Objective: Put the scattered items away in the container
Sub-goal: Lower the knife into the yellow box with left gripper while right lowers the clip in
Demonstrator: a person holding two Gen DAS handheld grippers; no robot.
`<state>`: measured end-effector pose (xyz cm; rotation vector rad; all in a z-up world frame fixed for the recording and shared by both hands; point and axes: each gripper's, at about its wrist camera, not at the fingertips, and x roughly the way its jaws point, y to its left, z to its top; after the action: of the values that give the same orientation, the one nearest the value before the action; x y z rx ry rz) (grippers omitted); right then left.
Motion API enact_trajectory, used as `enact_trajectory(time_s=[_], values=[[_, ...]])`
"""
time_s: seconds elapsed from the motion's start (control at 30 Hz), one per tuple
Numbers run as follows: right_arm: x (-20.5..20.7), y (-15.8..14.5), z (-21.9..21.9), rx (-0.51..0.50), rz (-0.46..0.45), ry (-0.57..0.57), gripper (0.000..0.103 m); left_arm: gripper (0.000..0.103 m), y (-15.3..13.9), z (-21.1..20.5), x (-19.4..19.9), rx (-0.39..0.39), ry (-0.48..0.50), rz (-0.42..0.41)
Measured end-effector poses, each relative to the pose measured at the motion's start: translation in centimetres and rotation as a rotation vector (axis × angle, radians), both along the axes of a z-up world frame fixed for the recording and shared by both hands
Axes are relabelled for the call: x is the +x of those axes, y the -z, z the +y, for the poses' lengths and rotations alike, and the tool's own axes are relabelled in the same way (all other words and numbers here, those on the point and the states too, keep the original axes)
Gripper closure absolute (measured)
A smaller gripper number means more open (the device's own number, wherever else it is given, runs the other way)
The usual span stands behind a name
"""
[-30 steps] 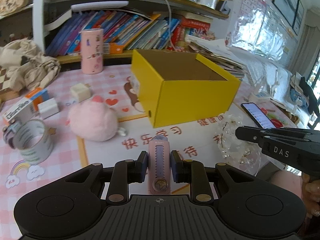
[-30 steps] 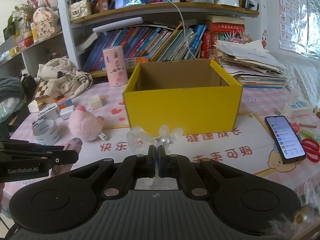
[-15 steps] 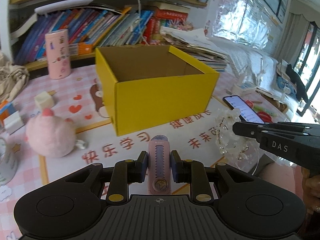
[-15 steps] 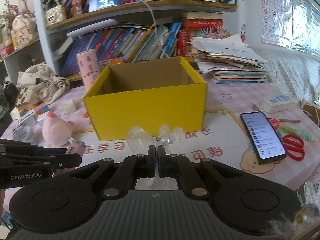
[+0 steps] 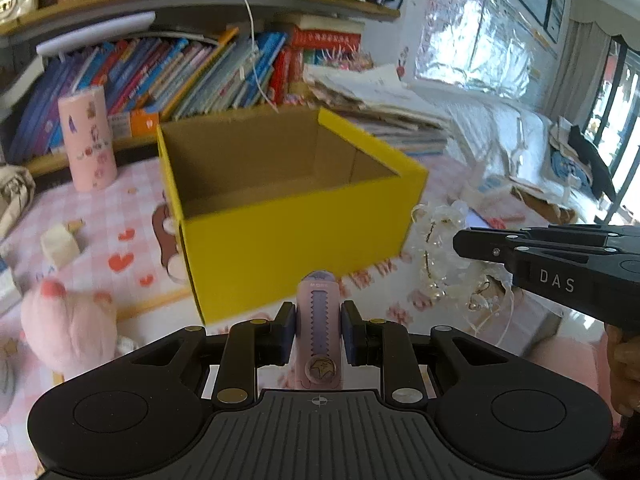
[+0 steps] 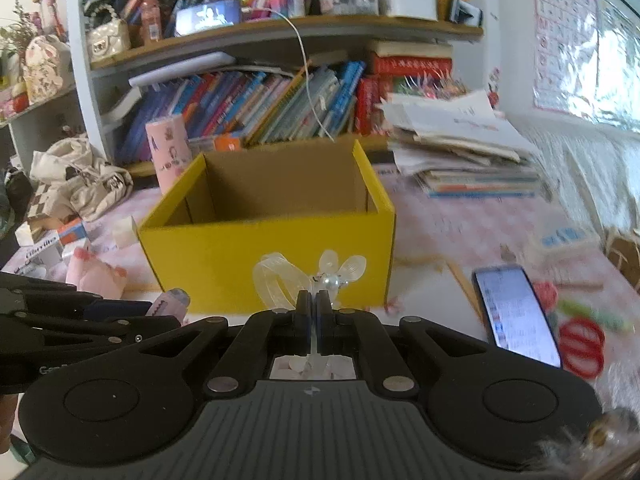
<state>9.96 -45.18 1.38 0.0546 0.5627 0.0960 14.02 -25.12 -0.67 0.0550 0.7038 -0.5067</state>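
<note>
An open yellow cardboard box stands in the middle of the pink desk and looks empty; it also shows in the right wrist view. My left gripper is shut on a pink utility knife, held in the air just before the box's near wall. My right gripper is shut on a clear ribbon-and-pearl hair ornament, also in the air before the box. The ornament hangs from the right gripper in the left wrist view.
A pink plush toy, a cream cube and a pink cylinder tin are left of the box. A phone, red scissors and stacked papers are to the right. A bookshelf is behind.
Both grippers have risen and moved toward the yellow box with their loads; the box now looks larger and I see more of its inside.
</note>
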Motion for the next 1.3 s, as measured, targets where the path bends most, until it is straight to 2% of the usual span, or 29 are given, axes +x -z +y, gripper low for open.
enact_trajectory(time_s=[0.33,0.47,0.83,1.1,1.3], values=[[3.7,-6.0,-2.6,0.003,-0.266,-0.149,0.1,0.08,-4.5,-2.2,2.6,-0.042,-0.101,-0.141],[6.2,-6.9,-3.7,0.037,-0.291,-0.196,0.1,0.08,-5.6,-3.0,4.0,-0.037,-0.146,-0.176],[15.0,-5.7,-4.2,0.059,-0.206,-0.317,0.1,0.08,-6.4,-3.7,9.4,-0.006,-0.288,-0.204],[21.6,-3.0,-3.2,0.039,-0.078,-0.383,0.1,0.08,-4.1,-4.3,15.3,0.044,-0.349,-0.088],[25.4,-0.9,-2.4,0.013,0.036,-0.4,0.1,0.08,-2.1,-5.4,18.8,0.099,-0.337,-0.014]])
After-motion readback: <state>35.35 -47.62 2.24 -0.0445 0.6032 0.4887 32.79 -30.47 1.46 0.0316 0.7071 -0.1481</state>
